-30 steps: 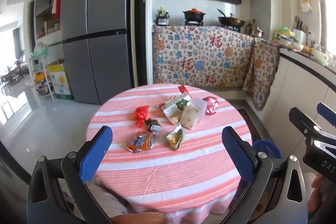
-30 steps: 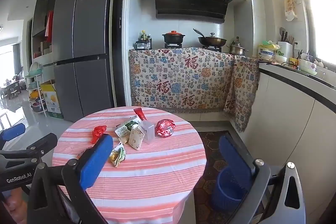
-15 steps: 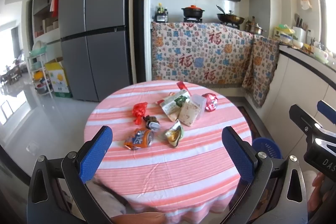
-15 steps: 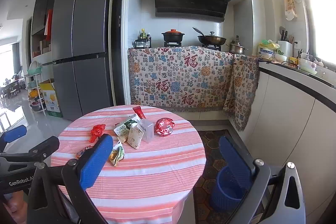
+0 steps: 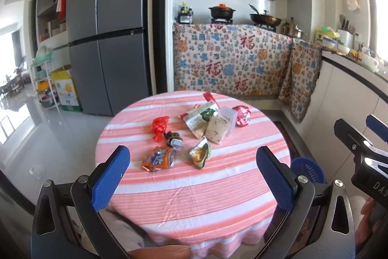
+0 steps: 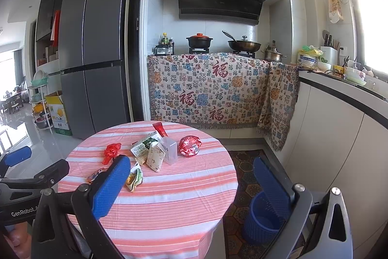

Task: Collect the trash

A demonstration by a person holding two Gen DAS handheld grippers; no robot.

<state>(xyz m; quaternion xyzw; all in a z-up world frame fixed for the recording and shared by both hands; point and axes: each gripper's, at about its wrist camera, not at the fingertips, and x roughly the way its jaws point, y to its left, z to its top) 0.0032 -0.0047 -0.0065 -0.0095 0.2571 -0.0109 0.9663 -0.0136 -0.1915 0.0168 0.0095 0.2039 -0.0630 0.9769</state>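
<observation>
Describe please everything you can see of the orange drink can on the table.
The orange can is a crushed metal drink can, orange with blue and white lettering. It lies on its side on the striped tablecloth, silver top end facing right, near the table's front left. A small dark wrapper sits just behind it, perhaps touching. No gripper touches it. In the right wrist view it is mostly hidden.

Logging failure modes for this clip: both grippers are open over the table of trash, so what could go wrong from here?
1. The crushed orange can lies beside a small dark wrapper; the left gripper may knock one aside.
2. The blue basket stands on the floor past the table edge, so dropped trash could miss it.
3. The pink striped tablecloth looks loose; low fingers might snag it.
</observation>
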